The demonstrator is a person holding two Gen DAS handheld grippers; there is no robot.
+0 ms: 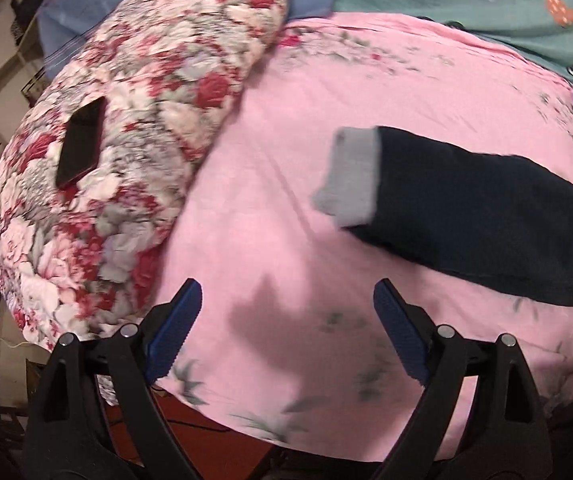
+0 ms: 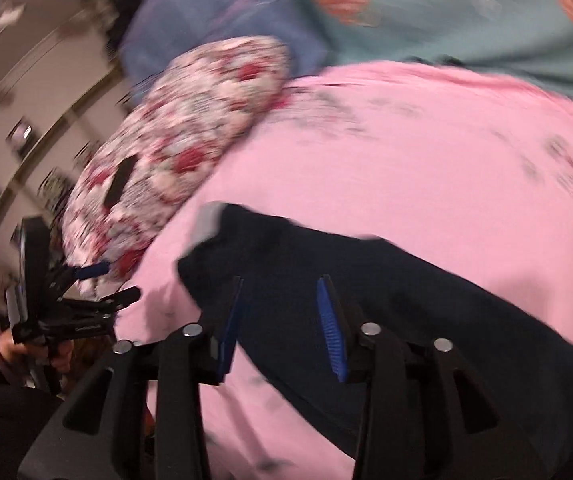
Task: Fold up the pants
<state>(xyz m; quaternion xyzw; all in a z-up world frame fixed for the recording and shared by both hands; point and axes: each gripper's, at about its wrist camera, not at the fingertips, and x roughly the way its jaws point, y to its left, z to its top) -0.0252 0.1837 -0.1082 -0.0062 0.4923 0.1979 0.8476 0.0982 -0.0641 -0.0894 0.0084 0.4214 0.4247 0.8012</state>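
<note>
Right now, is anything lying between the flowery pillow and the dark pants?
No. Between the flowery pillow and the dark pants there is only bare pink sheet. The left wrist view shows it best.

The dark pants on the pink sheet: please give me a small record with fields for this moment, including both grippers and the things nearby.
surface: pink sheet on a bed
garment: dark pants, lying on the sheet, grey lining turned out at one end
left gripper: open, above bare sheet, nothing between the fingers
right gripper: open, over the pants, no grip visible
beside the sheet: floral quilt
on the quilt: flat black object, perhaps a phone
</note>
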